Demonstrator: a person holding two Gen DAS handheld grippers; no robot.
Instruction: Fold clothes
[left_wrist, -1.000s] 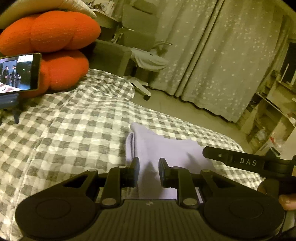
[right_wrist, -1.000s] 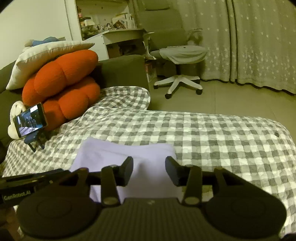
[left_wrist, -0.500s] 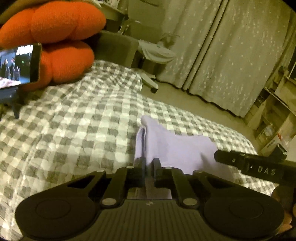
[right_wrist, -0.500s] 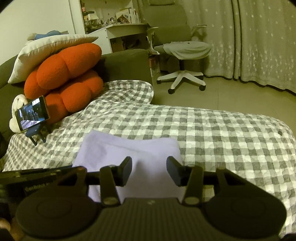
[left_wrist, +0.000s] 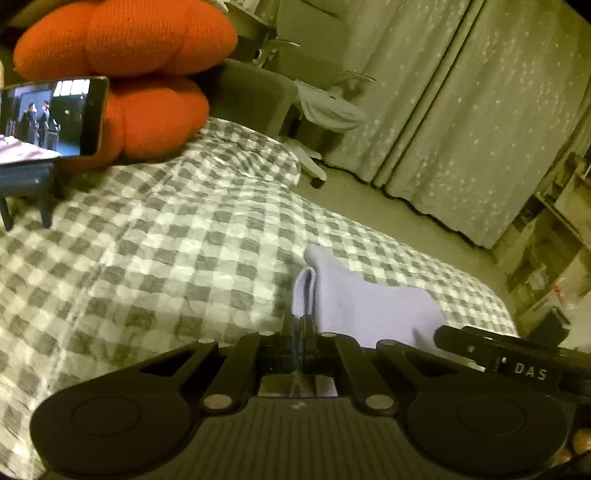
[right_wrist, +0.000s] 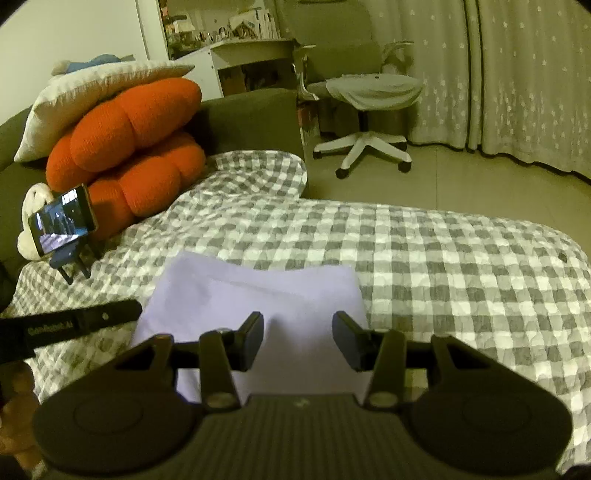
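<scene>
Left hand-held gripper (left_wrist: 303, 332): black, two-fingered; jaws pressed together on the left edge of the folded pale lilac cloth garment (left_wrist: 354, 295), a raised fold of which stands just ahead of the fingertips.

Right hand-held gripper (right_wrist: 298, 334): black, same make; jaws standing apart over the near edge of the garment (right_wrist: 258, 295), nothing pinched between them. Its body, lettered "DAS", enters the left wrist view from the right (left_wrist: 517, 358).

Garment: folded to a rough rectangle, lying flat on the grey-and-white checked quilted cover (right_wrist: 424, 258), near its front edge.

Cover: spread over a dark olive sofa (right_wrist: 251, 114); wrinkled near the armrest.

Orange lobed plush cushion (right_wrist: 129, 147): propped against the sofa back at left, a cream pillow (right_wrist: 85, 96) resting on top.

Smartphone with lit screen (right_wrist: 61, 219): on a small dark stand, just in front of the cushion, well apart from the garment.

White-based swivel office chair (right_wrist: 365, 110): on the tiled floor beyond the sofa, grey cloth draped on the seat.

Star-patterned grey curtains (right_wrist: 517, 74): full length, behind the chair.
</scene>
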